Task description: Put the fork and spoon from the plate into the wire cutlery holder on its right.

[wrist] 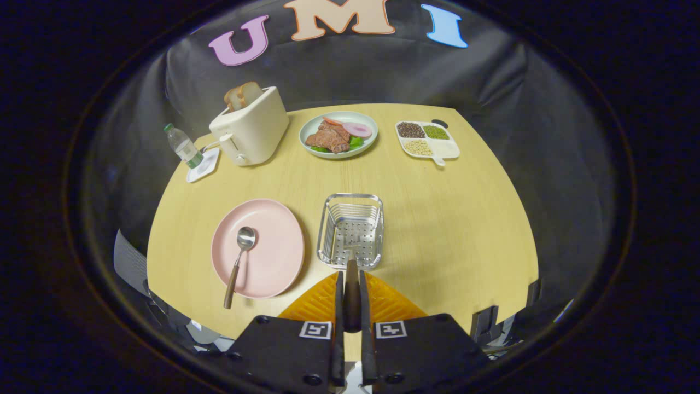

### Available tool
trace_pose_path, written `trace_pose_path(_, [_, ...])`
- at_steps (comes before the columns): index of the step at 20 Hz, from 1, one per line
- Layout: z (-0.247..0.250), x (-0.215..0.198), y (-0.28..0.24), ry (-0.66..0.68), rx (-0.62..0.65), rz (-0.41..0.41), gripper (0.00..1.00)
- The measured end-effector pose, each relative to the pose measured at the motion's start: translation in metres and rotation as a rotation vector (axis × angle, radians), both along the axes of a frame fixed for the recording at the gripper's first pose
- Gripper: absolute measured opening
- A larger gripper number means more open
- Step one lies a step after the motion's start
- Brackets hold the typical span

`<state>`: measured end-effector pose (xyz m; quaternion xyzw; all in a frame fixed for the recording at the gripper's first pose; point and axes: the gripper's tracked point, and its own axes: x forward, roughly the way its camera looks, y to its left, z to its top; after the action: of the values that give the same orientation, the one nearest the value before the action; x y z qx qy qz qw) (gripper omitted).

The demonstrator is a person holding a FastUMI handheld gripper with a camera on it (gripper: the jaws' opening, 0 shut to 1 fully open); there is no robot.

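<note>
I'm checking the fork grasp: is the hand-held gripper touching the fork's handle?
Touching. The gripper view shows the hand-held gripper with both fingers pressed against the fork handle clamped between them.

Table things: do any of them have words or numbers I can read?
No words or numbers can be read.
Water bottle: its label is too small and blurred to read.
Toaster: no writing to be seen.
Hand-held gripper: two square black-and-white pattern tags, no words; its fingers are shut on the fork handle, just before the wire cutlery holder.
</note>
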<state>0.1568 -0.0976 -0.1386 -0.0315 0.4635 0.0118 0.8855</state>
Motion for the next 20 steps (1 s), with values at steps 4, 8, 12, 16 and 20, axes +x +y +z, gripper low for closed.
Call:
trace_pose_path(4, [-0.002,-0.007,0.0,-0.039,-0.022,-0.003,0.45])
trace_pose_path(8, [0.005,-0.004,0.003,-0.148,-0.055,-0.004,0.82])
trace_pose_path(12, [0.025,0.005,0.006,-0.309,-0.064,-0.032,1.0])
trace_pose_path(16, [0.051,0.01,0.012,-0.478,-0.106,-0.03,1.0])
trace_pose_path(20, [0.071,0.003,0.039,-0.602,-0.122,-0.017,1.0])
